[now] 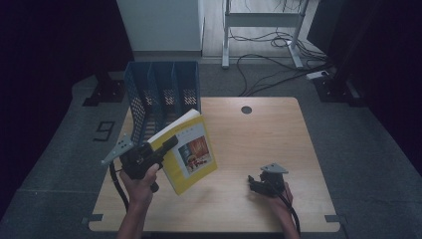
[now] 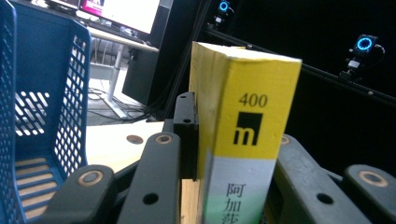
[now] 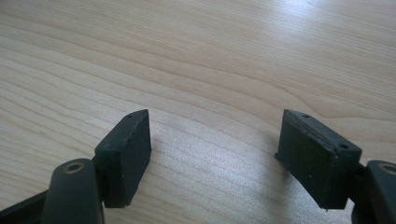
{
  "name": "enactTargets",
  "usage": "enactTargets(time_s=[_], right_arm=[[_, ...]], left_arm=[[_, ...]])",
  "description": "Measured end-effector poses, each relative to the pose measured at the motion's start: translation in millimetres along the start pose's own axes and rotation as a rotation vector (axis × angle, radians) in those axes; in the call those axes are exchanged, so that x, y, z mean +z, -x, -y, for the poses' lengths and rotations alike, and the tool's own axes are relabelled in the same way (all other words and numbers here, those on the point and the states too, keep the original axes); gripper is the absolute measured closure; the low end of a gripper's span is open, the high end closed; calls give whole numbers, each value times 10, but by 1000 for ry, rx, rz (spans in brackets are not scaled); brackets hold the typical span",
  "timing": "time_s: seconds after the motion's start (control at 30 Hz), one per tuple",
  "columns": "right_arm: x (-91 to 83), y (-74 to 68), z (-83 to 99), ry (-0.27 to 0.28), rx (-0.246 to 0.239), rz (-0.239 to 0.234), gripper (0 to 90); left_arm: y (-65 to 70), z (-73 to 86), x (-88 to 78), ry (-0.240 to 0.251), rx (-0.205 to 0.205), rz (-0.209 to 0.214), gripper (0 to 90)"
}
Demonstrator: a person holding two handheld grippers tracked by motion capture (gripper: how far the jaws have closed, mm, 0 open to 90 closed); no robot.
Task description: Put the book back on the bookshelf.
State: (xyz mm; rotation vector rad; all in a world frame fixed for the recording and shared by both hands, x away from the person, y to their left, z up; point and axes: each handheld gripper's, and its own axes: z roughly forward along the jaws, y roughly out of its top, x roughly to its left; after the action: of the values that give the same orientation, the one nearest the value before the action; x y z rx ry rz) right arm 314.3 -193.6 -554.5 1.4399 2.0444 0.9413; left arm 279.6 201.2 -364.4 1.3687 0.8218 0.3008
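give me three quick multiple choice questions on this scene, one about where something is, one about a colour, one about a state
1. Where is the blue file rack on the table?
A. far left part
B. near right corner
C. middle of the near edge

2. What is the main cover colour of the book?
A. red
B. yellow
C. white

3. How is the right tool?
A. shut on the book
B. shut on a pen
C. open, nothing in it

Answers:
1. A, the high view shows the rack standing at the table's far left.
2. B, the cover and upper spine are yellow, with a small picture on the front.
3. C, the right gripper view shows its jaws apart over bare wood; the left tool has the book.
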Motion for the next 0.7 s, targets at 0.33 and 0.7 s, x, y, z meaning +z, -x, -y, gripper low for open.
enactTargets(time_s=[0.33, 0.7], right_arm=[[0, 2, 0, 1, 6, 2, 245], [1, 1, 0, 1, 6, 6, 244]], left_arm=[[-58, -133, -73, 23, 6, -46, 752], [-144, -252, -95, 41, 7, -90, 752]])
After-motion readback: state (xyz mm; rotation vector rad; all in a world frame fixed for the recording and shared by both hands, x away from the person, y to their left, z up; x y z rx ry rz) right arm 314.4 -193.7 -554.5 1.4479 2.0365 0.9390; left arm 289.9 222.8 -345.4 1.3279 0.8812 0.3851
